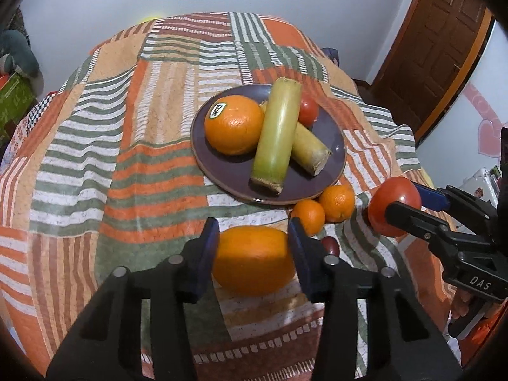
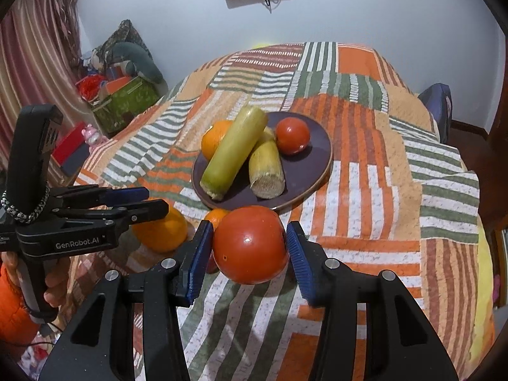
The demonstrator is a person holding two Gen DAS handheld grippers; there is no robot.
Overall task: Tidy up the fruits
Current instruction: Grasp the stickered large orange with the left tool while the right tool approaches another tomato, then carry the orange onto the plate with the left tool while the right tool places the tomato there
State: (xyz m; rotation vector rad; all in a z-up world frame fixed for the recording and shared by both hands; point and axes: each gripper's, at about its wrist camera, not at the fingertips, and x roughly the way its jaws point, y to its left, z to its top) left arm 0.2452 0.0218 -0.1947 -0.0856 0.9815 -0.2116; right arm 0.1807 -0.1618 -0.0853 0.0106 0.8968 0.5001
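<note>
A dark purple plate (image 1: 330, 133) (image 2: 314, 162) on the patchwork cloth holds a stickered orange (image 1: 233, 125), two sugarcane pieces (image 1: 277, 133) (image 2: 233, 149) and a tomato (image 1: 308, 109) (image 2: 292, 136). My left gripper (image 1: 254, 247) is shut on a large orange (image 1: 254, 258) near the plate's front; it also shows in the right wrist view (image 2: 160, 231). My right gripper (image 2: 250, 244) is shut on a big tomato (image 2: 250, 244) (image 1: 395, 206), held just in front of the plate. Two small oranges (image 1: 327, 206) lie by the plate's rim.
A small dark red fruit (image 1: 330, 244) lies beside the left gripper's right finger. Boxes, bags and a curtain (image 2: 120, 104) stand left of the table. A wooden door (image 1: 435, 47) is at the right. A chair back (image 2: 435, 104) sits behind the table.
</note>
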